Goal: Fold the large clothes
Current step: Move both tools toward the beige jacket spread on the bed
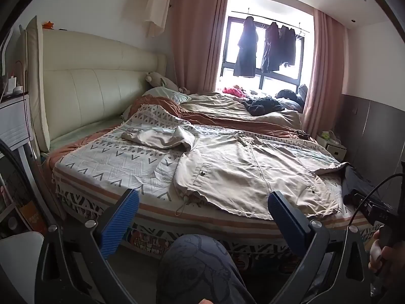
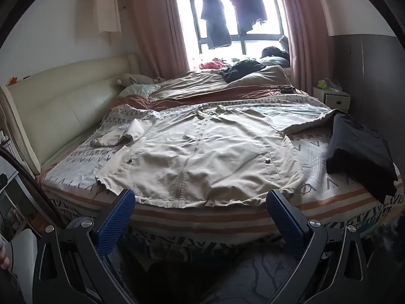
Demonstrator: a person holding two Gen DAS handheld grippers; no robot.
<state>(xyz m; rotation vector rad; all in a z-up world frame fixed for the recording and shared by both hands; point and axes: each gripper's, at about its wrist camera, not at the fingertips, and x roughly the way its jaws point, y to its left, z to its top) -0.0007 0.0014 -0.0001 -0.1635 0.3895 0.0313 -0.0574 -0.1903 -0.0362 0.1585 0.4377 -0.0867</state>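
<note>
A large beige zip jacket [image 1: 250,167] lies spread face up on the patterned bedspread [image 1: 108,159], hem toward me and sleeves out to both sides. In the right wrist view the jacket [image 2: 202,152] fills the middle of the bed, its left sleeve [image 2: 119,134] bunched. My left gripper [image 1: 202,197] is open and empty, held off the near edge of the bed, left of the hem. My right gripper [image 2: 201,197] is open and empty, just short of the jacket's hem at its zip.
A folded dark garment [image 2: 359,157] lies at the bed's right edge. A crumpled duvet [image 2: 215,83] and dark clothes [image 2: 243,69] lie at the far end by the window. The cream headboard [image 1: 96,88] is on the left. A bedside table [image 2: 334,98] stands far right. My knee [image 1: 197,266] is below.
</note>
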